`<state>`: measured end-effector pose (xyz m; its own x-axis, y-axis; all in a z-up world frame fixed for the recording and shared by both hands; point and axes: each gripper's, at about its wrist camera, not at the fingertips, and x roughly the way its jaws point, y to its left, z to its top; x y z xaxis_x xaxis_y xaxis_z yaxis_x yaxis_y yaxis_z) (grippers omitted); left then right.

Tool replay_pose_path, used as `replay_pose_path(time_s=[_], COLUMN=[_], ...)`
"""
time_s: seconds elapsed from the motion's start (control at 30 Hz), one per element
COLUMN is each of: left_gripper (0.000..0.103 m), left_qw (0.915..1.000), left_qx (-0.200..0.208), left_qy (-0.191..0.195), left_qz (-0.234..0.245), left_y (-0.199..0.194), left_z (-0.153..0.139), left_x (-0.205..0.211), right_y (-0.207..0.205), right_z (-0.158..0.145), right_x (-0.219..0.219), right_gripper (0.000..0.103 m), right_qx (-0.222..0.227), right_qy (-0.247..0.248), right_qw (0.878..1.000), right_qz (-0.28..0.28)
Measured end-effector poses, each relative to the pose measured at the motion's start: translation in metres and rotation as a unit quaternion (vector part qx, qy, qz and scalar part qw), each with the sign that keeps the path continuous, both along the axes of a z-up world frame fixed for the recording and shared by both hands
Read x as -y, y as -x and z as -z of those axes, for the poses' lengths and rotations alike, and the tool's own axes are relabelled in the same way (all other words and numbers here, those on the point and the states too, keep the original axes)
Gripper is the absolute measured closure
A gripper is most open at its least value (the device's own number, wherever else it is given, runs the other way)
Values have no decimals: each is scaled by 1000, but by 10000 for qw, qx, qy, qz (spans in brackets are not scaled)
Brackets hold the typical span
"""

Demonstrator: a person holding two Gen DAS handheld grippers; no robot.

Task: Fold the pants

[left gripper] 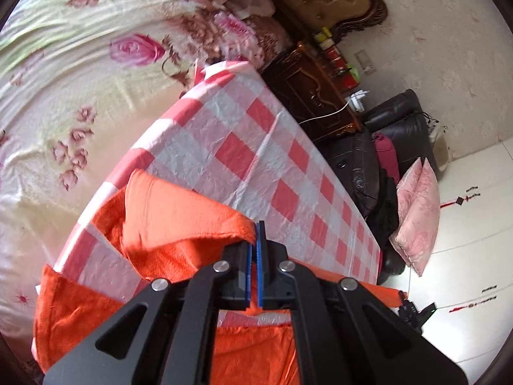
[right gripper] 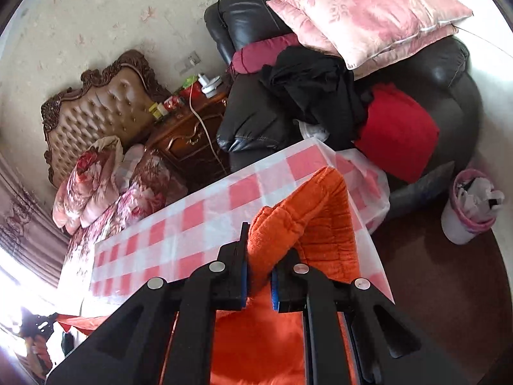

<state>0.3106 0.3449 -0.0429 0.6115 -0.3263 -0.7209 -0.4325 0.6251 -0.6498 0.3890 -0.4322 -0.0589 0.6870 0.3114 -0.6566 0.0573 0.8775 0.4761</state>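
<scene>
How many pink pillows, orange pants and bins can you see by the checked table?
Pink pillows: 2, stacked on the black sofa
Orange pants: 1, held by the left gripper and the right gripper over the checked table
Bins: 1, on the floor
Total: 4

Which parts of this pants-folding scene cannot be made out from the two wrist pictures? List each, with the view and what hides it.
- Orange pants: full shape and leg ends, left wrist view; the left gripper and the bottom edge cut them off.
- Waistband or hem: right wrist view; the right gripper covers the bunched cloth, so I cannot tell which.
- Checked table: near edge, both views; pants and grippers cover it.
- Nightstand items: too small.
</scene>
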Motion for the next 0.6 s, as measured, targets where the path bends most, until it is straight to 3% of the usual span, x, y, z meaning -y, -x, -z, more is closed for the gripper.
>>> replay_pose_path(time_s=[0.13, 0.27, 0.4, 0.5, 0.6], left_gripper=[102, 102, 102, 102, 102], left_qw=[9999, 9998, 10000, 9992, 9977], left_qx=[-113, -179, -21, 273, 541], left_qy=[6, -61, -20, -202, -236], left_qz=[12, 54, 58, 214, 333], left_y=[-9, -18, -14, 6, 41], left_z=[22, 30, 16, -13, -35], left_x=[0, 5, 5, 9, 7], right_y=[-2, -6, -1, 25, 56], right_z=[45, 62, 37, 8, -11], right_x=[5, 8, -1, -2, 3], right_gripper=[92, 92, 92, 92, 91], right_qx=[329, 380, 441, 745, 773], right_qy=[-282, -494, 43, -9, -200], right_qw=[9990, 9979, 9990, 9968, 9958], right_qz=[52, 171, -53, -297, -441])
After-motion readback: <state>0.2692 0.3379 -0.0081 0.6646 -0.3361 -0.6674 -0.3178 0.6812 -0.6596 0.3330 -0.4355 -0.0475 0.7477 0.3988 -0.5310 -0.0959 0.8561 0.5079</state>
